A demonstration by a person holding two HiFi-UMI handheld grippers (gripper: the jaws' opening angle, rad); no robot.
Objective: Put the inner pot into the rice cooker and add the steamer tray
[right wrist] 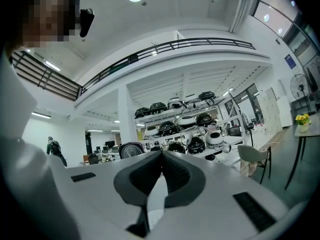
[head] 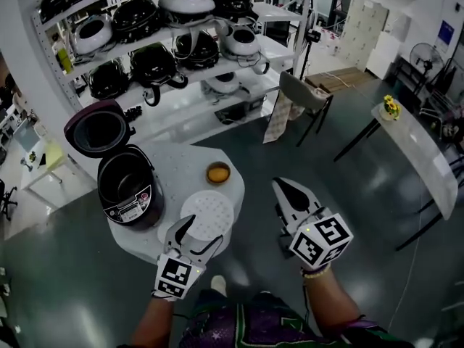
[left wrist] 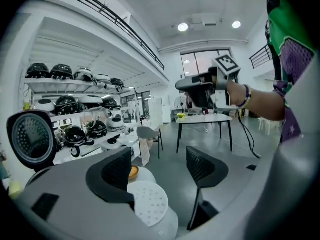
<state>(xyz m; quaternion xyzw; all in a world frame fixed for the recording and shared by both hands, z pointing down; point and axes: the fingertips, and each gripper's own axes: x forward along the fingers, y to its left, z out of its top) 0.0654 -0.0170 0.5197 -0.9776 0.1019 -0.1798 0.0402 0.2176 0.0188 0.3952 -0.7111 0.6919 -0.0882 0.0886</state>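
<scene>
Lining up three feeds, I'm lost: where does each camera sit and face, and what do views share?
Head view: on the head, steeply down at table, rice cooker, steamer tray; left gripper, right gripper, forearms show.
Left gripper view: on it, along open jaws over the tray; right arm shows.
Right gripper view: on it, level past shut jaws toward shelves; the person's torso shows.
Shared: tray in the first two; shelves in all.

The rice cooker [head: 129, 193] has a glossy black plastic shell. The steamer tray [head: 208, 214] looks like matt white plastic, dotted with holes. The round bench [head: 181, 167] is smooth and white. The dark floor [head: 362, 187] is polished and reflective. The pads [left wrist: 116, 171] of the left gripper [left wrist: 159, 158] are matt black and finely knurled.
</scene>
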